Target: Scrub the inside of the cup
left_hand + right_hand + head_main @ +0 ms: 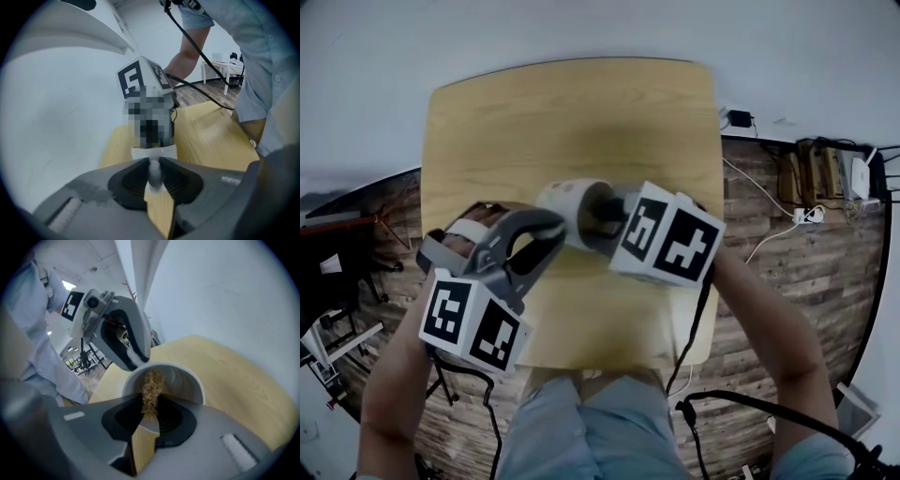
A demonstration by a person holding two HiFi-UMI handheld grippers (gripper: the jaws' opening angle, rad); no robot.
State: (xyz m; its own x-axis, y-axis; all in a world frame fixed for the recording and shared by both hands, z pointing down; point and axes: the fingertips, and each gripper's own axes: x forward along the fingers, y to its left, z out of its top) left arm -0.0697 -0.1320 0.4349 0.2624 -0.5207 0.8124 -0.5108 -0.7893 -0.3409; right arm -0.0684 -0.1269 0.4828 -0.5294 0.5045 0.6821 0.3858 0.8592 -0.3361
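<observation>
Over table (506, 122) | left gripper (154, 173) pinches cup (187, 380) | right gripper's (150, 411) scrubber (152, 387) inside | cables (197, 55) nearby

Plain white cup (165, 380); straw-tan, fibrous scrubber (152, 389). The left gripper (153, 172) and right gripper (151, 405) are grey with black ribbed pads (133, 182); their cubes (670, 234) are white with black square markers. Pale wood-grain table (562, 112), dark brown plank floor (787, 253)

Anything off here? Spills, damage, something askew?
Nothing stands out. The left gripper holds the cup tipped on its side over the table, as scrubbing needs. The right gripper holds the brown scrubber in its mouth. No spill or damage shows.
</observation>
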